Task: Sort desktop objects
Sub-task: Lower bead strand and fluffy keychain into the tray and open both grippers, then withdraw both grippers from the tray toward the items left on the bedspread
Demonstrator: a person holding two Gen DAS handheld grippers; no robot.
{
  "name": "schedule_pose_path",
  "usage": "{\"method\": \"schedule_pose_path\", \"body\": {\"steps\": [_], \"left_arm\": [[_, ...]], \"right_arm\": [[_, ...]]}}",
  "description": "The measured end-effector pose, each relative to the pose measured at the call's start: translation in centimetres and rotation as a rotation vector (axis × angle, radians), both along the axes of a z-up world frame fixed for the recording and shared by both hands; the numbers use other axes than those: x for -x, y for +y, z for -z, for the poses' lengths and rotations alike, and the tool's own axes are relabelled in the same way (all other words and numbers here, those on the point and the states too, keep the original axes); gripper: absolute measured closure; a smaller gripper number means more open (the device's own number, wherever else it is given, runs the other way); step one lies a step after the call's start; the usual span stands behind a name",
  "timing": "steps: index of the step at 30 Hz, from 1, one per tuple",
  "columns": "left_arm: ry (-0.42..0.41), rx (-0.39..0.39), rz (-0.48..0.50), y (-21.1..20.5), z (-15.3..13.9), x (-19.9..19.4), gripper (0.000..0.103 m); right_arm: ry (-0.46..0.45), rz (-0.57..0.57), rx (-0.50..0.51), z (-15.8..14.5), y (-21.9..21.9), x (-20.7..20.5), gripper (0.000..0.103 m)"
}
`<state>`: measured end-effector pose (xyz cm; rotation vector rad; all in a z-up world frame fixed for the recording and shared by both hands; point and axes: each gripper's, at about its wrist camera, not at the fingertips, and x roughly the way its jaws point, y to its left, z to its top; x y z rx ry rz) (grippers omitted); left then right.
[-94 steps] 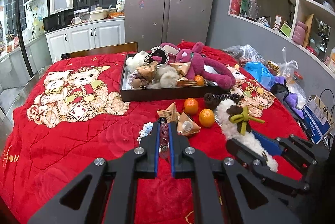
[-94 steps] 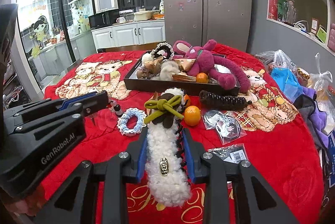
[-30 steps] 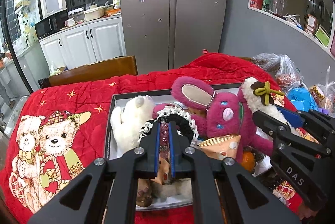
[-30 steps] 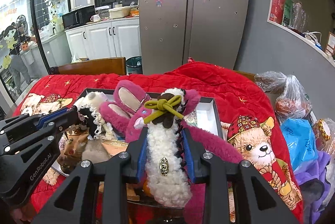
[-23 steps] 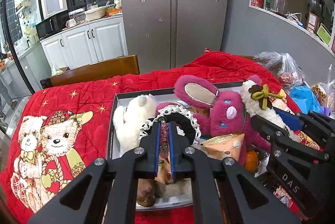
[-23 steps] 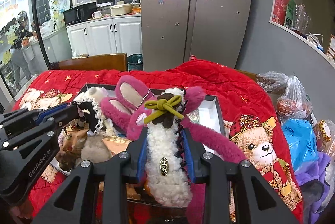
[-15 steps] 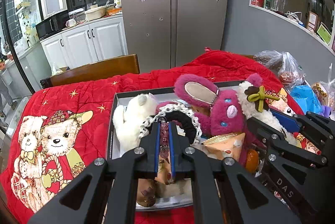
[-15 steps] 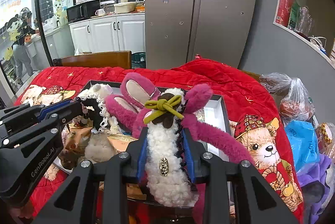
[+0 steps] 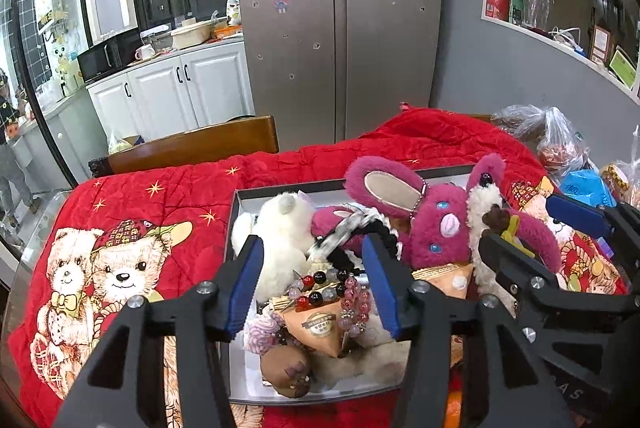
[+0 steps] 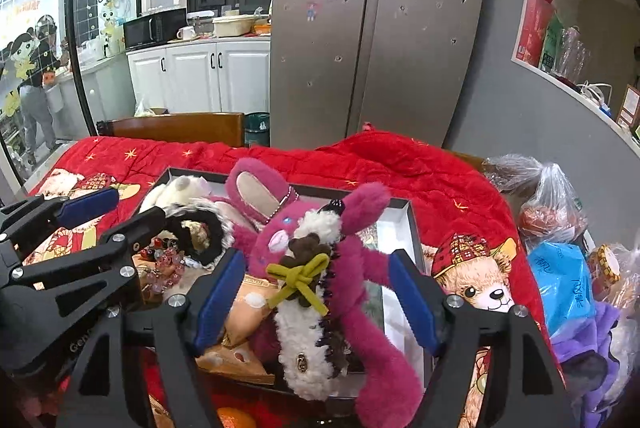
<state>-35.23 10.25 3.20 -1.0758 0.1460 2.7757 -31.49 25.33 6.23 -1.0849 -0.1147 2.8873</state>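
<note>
Both hand-held grippers hang over the shallow dark box with a white inside [image 9: 240, 224], which sits on a counter covered by a red quilted cloth printed with teddy bears [image 9: 160, 195].

The left hand-held gripper [image 9: 312, 280] has its jaws opening, blue pads well apart, and nothing is pinched. Between them, down in the box, lies the beaded bracelet of red, black, grey and pink beads [image 9: 340, 292], resting on a tan cone-shaped snack packet [image 9: 316, 324] and touching neither pad.

Same on the other side: the right hand-held gripper [image 10: 316, 292] is opening too, with a wide gap. The white fluffy hair claw with an olive bow and brown pom-pom [image 10: 304, 308] lies in that gap, draped over the magenta plush rabbit [image 10: 360, 268] that fills the right half of the box. Neither pad presses on it.

Also in the box: a white plush toy [image 9: 280, 232] at the far left and a black scrunchie with white lace trim [image 10: 200, 232] next to the rabbit's ear. An orange fruit [image 10: 236, 418] peeks out just in front of the box.
</note>
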Motion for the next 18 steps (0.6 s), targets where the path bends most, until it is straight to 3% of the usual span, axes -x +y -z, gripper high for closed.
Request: {"method": "schedule_pose_path", "body": {"steps": [9, 14, 18], "left_arm": [[-0.005, 0.001, -0.010, -0.3, -0.4, -0.6, 0.050], [0.001, -0.034, -0.012, -1.3, -2.4, -2.7, 0.050], [0.046, -0.041, -0.011, -2.3, -4.7, -5.9, 0.040]], "right_arm": [[0.004, -0.005, 0.005, -0.4, -0.1, -0.3, 0.027], [0.014, -0.020, 0.014, -1.4, -0.6, -1.2, 0.027], [0.048, -0.036, 0.025, -3.3, -1.3, -3.7, 0.027]]}}
